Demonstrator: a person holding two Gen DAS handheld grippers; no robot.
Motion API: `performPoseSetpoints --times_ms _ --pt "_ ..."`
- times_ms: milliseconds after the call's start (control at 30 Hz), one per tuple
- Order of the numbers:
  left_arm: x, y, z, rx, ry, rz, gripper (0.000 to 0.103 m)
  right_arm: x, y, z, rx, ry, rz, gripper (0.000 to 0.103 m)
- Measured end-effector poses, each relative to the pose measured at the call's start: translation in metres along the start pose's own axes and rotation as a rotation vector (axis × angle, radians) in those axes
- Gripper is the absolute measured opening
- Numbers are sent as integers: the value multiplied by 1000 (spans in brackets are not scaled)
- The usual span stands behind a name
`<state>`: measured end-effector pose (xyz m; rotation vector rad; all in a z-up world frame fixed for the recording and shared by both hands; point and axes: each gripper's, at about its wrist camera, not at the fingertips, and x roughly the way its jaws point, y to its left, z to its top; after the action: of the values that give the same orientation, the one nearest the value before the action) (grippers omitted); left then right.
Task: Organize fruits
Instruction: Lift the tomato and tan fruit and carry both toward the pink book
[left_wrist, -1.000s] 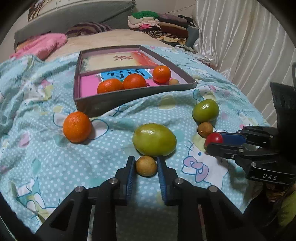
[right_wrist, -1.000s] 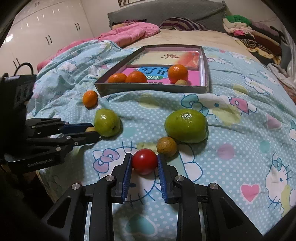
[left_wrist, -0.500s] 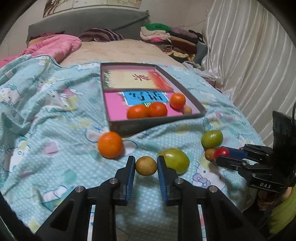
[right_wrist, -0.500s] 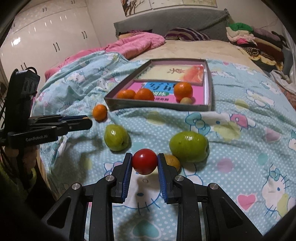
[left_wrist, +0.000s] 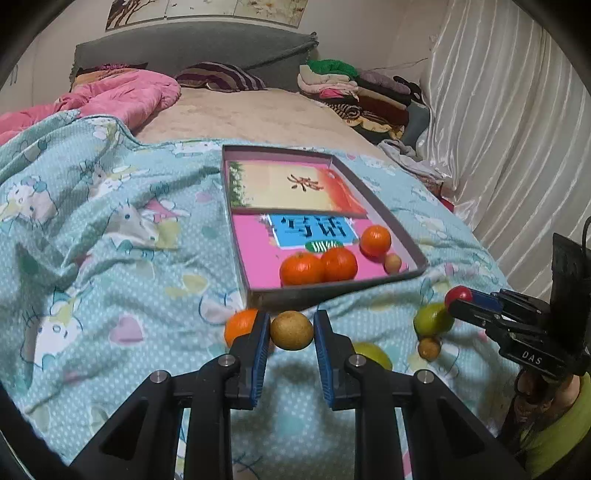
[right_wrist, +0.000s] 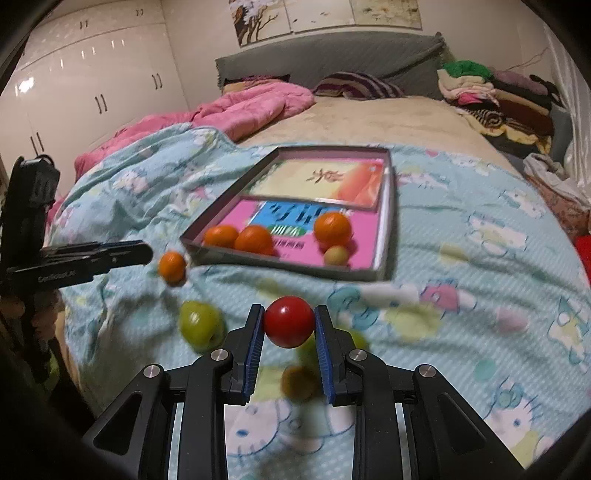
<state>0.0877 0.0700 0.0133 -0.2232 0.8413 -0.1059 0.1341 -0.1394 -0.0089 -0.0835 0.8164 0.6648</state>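
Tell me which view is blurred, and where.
Right wrist view: motion blur smears the blanket and green fruit; the red fruit in the right tool stays sharp. Left wrist view: only mild blur; tray readable.

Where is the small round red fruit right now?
The small round red fruit sits clamped in the right gripper, above the blue patterned bedspread, short of the shallow grey box.

"DAS" is printed on the right gripper (left_wrist: 457, 300); "GenRobot.AI", blurred, on the left gripper (right_wrist: 146, 253)
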Motion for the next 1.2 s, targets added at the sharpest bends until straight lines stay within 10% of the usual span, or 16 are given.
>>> performPoseSetpoints --times_ms 1200 --pt "78 -6 69 52 40 53 24 43 -35 73 -25 -13 -49 28"
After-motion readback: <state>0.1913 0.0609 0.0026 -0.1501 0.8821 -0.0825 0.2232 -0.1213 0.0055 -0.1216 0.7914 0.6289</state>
